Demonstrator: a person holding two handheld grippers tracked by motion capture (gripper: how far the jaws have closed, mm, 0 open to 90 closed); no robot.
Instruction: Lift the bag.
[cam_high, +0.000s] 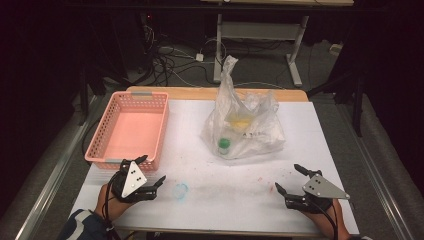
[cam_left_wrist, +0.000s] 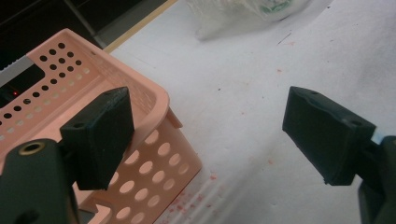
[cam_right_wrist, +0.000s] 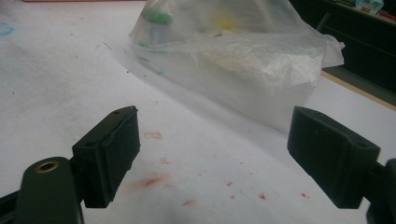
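Overhead, the plastic bag (cam_high: 243, 125) stands upright beyond both grippers, right of the pink basket (cam_high: 129, 127); the right gripper (cam_high: 286, 180) is somewhat nearer the bag than the left gripper (cam_high: 153, 172), both spread wide and empty. Seen along the left gripper's jaws, the basket corner (cam_left_wrist: 154, 135) sits close, the bag (cam_left_wrist: 243, 14) far ahead. Along the right gripper's jaws, the bag (cam_right_wrist: 243, 65) lies straight ahead, lengthwise across.

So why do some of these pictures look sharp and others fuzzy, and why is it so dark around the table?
High view: light falls on the white table while the floor behind is dark. Left gripper view: the pink basket is fairly sharp; the plastic bag at the top is blurred. Right gripper view: the bag's top is soft, and the fingers are dark.
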